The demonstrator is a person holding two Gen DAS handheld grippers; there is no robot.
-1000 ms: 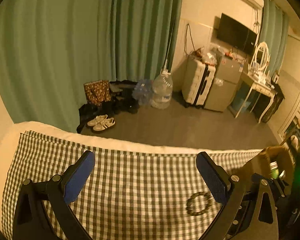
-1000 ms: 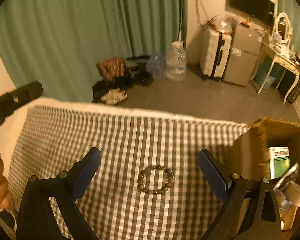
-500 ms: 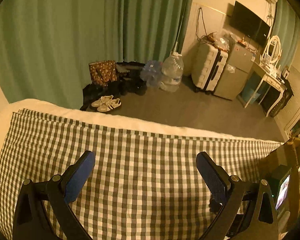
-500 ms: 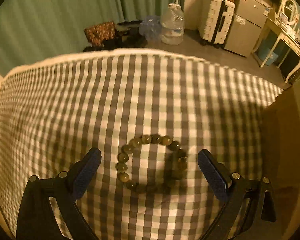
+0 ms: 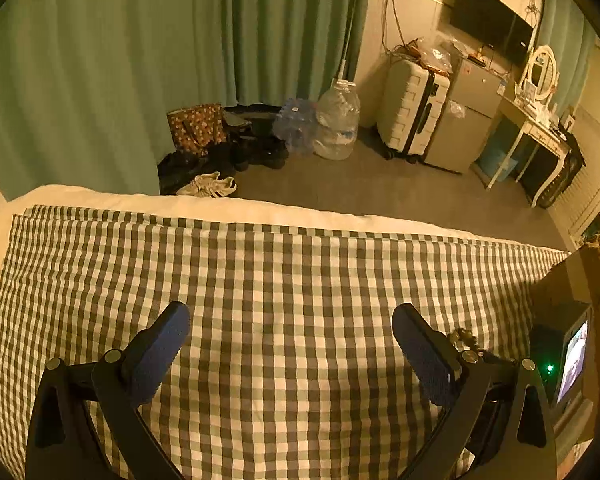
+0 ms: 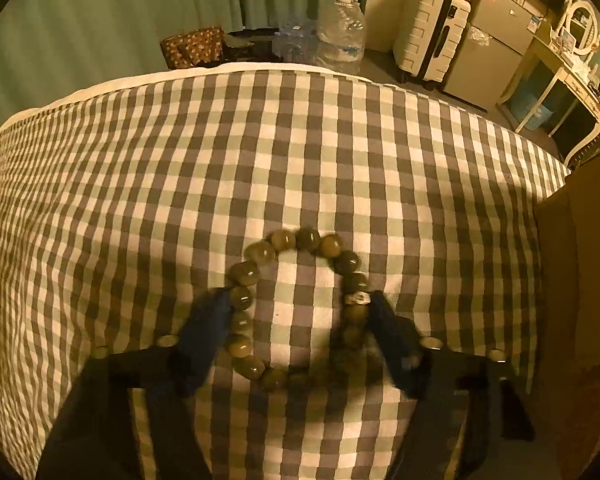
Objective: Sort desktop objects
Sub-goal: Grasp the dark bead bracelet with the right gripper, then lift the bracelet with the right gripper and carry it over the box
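Observation:
A bracelet of round brown beads point(image 6: 256, 366) lies flat on the checked cloth point(image 6: 300, 152). My right gripper point(image 6: 298, 304) is low over it, its two blue fingers closing in on the ring's left and right sides, blurred by motion. The fingers touch or nearly touch the beads; I cannot tell if they grip. My left gripper point(image 5: 290, 330) is open and empty above the cloth point(image 5: 260, 280). In the left wrist view a few beads of the bracelet point(image 5: 464, 338) show just beyond its right finger.
A cardboard box point(image 6: 580, 264) stands at the right edge of the cloth; it also shows in the left wrist view point(image 5: 572, 280), with the other gripper's lit screen point(image 5: 576, 360) beside it. Beyond the table's far edge are floor, shoes, water bottles and a suitcase.
My right gripper has dropped onto the bracelet and its fingers have narrowed from wide open to the ring's sides. The left gripper has stayed open, shifting slightly.

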